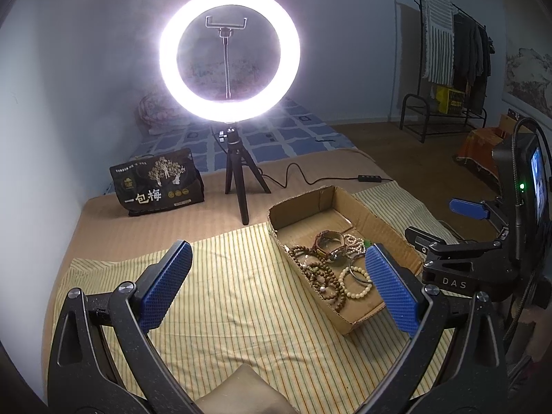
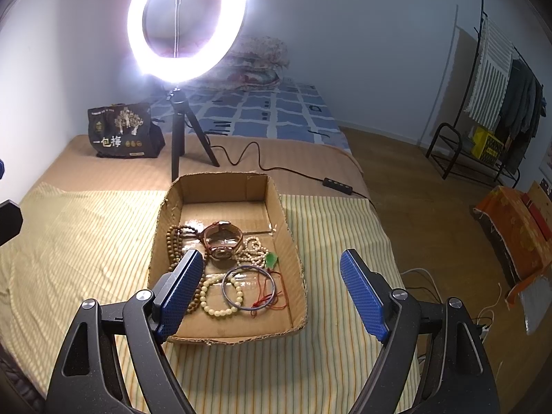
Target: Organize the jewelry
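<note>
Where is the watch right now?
The watch lies inside the cardboard box, toward its middle, between the brown bead strand on the left and the pale bead necklace on the right.

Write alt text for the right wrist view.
An open right gripper hovers over a shallow cardboard tray holding a watch, bead bracelets and a thin bangle, on a striped cloth. Behind stand a lit ring light and a dark bag.
</note>
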